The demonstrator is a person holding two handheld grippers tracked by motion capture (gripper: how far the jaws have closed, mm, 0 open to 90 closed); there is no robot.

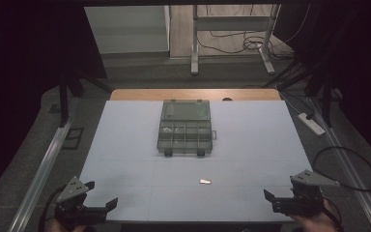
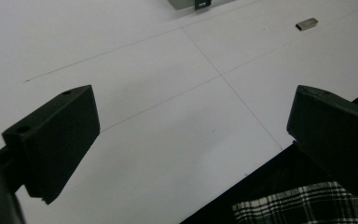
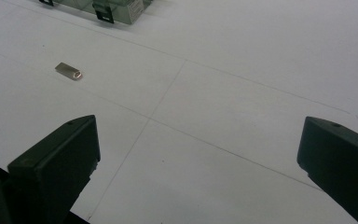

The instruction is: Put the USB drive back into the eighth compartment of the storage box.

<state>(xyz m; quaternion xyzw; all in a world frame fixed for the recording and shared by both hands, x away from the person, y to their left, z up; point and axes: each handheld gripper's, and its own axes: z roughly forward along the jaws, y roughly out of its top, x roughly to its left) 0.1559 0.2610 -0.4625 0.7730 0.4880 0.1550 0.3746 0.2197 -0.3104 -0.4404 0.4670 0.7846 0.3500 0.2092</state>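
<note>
Left gripper [image 1: 102, 193] fingers parted, metal piece [image 1: 205, 181] well apart

White table with a case and one small metal piece

The table [image 1: 125, 145] had a pale, faintly seamed top. A clear compartment case [image 1: 185, 127] lay open toward its far middle, lid tipped back. A small silvery metal piece [image 1: 205, 181] lay flat nearer the front edge, well apart from the case.

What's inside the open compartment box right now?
The compartment box has one small pale item in an upper-left cell; the other cells look empty, though the dim, tinted plastic could hide small parts.
</note>
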